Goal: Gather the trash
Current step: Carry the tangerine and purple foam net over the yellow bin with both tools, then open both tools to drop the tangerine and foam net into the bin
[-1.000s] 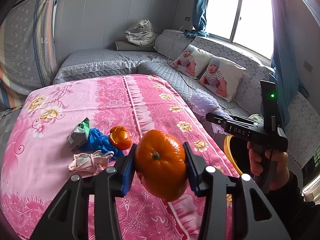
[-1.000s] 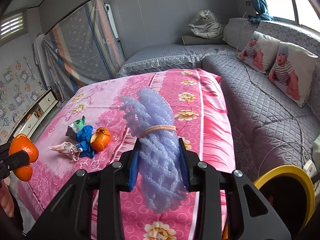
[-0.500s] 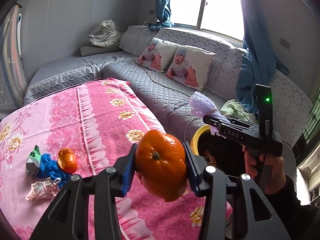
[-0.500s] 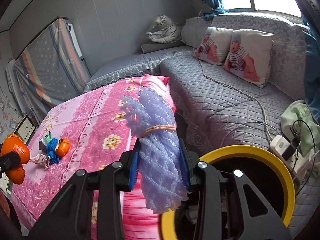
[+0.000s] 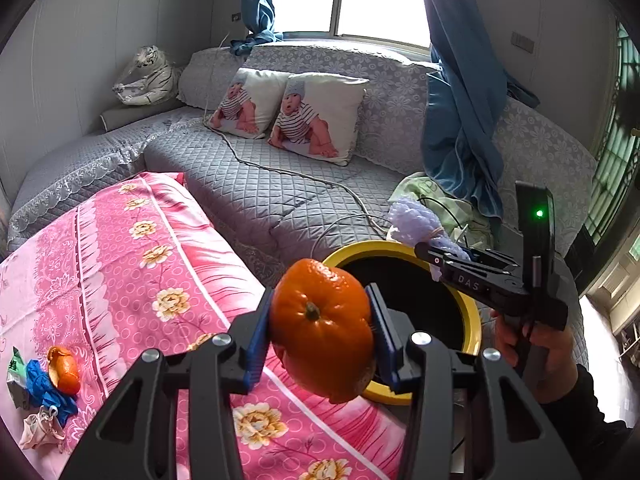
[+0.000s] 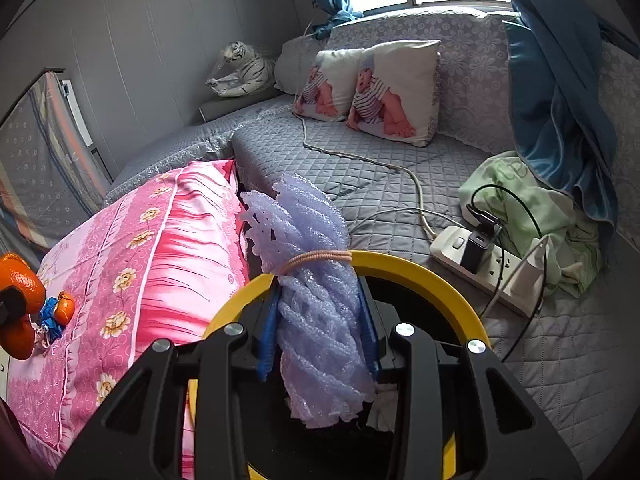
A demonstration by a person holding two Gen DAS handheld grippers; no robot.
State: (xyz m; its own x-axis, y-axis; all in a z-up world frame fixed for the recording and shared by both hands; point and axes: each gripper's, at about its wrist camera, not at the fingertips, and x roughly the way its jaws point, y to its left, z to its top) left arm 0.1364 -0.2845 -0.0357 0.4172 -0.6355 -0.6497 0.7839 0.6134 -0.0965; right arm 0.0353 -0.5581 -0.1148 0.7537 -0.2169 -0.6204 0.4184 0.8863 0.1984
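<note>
My left gripper (image 5: 318, 340) is shut on an orange peel (image 5: 322, 330) shaped like a whole orange, held above the table's right edge beside the bin. My right gripper (image 6: 320, 336) is shut on a bundle of purple foam netting (image 6: 316, 292) tied with a band, held right over the yellow-rimmed black bin (image 6: 416, 276). The bin (image 5: 472, 320) and the right gripper with the netting (image 5: 416, 220) also show in the left wrist view. More trash lies on the pink tablecloth: another orange peel (image 5: 64, 368), a blue glove (image 5: 44, 390), a green wrapper (image 5: 16, 372) and a crumpled mask (image 5: 40, 430).
The pink-clothed table (image 5: 132, 280) fills the left. A grey quilted sofa (image 5: 280, 188) runs behind, with two baby-print pillows (image 5: 316, 118) and a toy tiger (image 5: 144, 76). A power strip (image 6: 484, 264) with cables and a green cloth (image 6: 532, 208) lie beside the bin.
Both grippers have swung right, away from the table's trash pile toward the bin. The right gripper with the netting now sits over the bin opening; the left follows with the peel.
</note>
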